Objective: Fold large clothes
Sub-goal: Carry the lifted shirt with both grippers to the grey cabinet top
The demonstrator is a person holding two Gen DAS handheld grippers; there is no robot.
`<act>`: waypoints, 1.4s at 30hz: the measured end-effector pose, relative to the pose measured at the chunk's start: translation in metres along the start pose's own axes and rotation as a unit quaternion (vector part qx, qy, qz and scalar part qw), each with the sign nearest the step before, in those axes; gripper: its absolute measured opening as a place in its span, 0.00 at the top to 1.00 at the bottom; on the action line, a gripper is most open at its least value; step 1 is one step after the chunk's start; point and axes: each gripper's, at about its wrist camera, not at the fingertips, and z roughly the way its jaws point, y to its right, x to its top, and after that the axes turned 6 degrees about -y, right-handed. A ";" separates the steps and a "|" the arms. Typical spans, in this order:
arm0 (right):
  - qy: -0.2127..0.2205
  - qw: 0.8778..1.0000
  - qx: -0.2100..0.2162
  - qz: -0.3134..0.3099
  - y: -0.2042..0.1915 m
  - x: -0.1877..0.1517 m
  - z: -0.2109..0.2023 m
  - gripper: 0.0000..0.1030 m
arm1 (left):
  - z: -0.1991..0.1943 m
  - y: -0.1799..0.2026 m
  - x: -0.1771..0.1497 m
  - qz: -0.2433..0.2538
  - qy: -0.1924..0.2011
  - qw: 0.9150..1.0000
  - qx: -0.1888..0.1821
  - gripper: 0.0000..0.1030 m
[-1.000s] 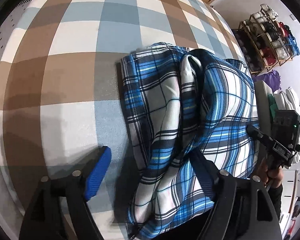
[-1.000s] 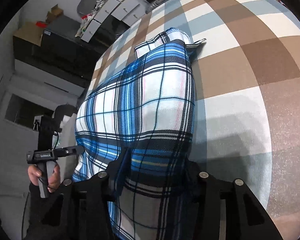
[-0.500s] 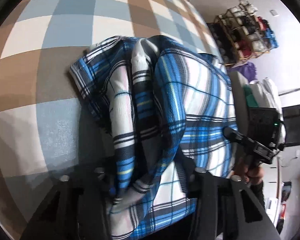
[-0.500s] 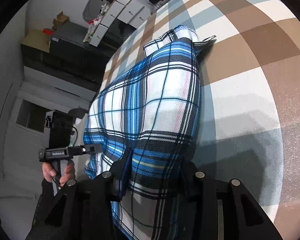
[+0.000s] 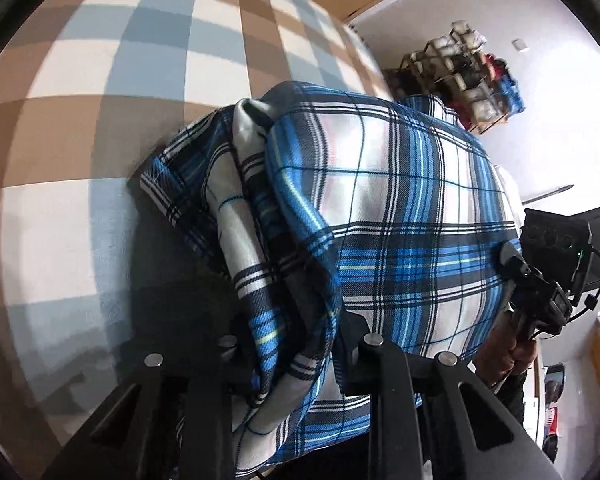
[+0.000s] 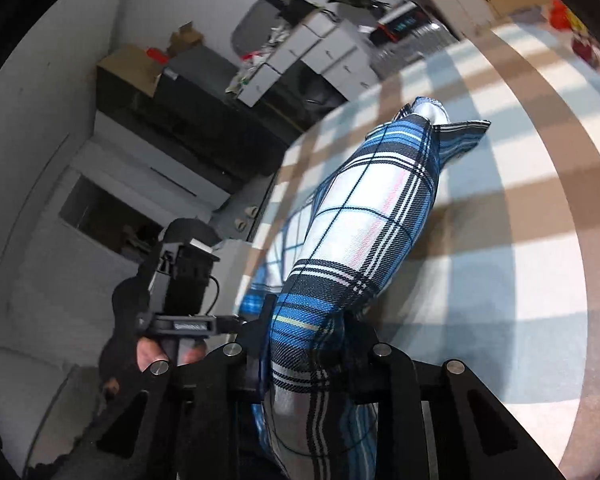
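A blue, white and black plaid shirt (image 5: 400,208) hangs bunched above the brown, blue and white checked cover (image 5: 100,168). My left gripper (image 5: 292,340) has a thick fold of it between its jaws, which are closing and squeeze the cloth. In the right wrist view the same shirt (image 6: 364,220) stretches away from my right gripper (image 6: 306,328). Its jaws are also closing and pinch the near edge. The far end of the shirt still touches the cover (image 6: 520,240). Each view shows the other gripper held in a hand (image 5: 508,356) at the shirt's side.
A wire rack (image 5: 468,76) full of items stands by the wall beyond the bed's far edge. In the right wrist view, white drawers (image 6: 320,52), boxes and a black cabinet (image 6: 204,120) line the wall. Red items (image 6: 584,44) lie at the cover's far corner.
The left jaws went from wide open beside the shirt to shut on a fold of it. Both grippers have lifted the near part of the shirt off the cover; the right one rose most.
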 end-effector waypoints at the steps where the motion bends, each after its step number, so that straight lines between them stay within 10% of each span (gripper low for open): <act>1: -0.001 1.000 -0.003 -0.004 -0.010 0.003 0.000 0.74 | -0.008 -0.001 -0.001 0.001 0.007 1.000 -0.010 0.81; 12: -0.011 0.996 0.034 -0.082 -0.165 0.056 0.040 0.74 | -0.164 -0.015 -0.030 0.005 0.119 0.992 -0.035 0.81; 18: -0.021 0.984 0.127 -0.126 -0.250 0.073 0.104 0.74 | -0.293 -0.029 -0.076 0.020 0.200 0.979 0.027 0.81; 25: -0.115 0.968 0.212 -0.066 -0.268 0.046 0.279 0.73 | -0.366 -0.111 -0.130 -0.087 0.226 0.959 0.146 0.81; 28: -0.177 0.969 0.171 -0.029 -0.249 0.009 0.353 0.70 | -0.346 -0.176 -0.141 -0.175 0.220 0.947 0.156 0.79; 31: -0.268 0.961 0.040 -0.046 -0.231 -0.038 0.410 0.65 | -0.310 -0.243 -0.150 -0.278 0.180 0.935 0.123 0.79; 35: -0.254 0.953 0.009 -0.163 -0.247 -0.047 0.377 0.50 | -0.311 -0.255 -0.165 -0.292 0.200 0.930 0.096 0.71; 42: -0.173 0.933 -0.099 -0.301 -0.282 -0.017 0.322 0.40 | -0.353 -0.212 -0.184 -0.247 0.241 0.906 0.247 0.70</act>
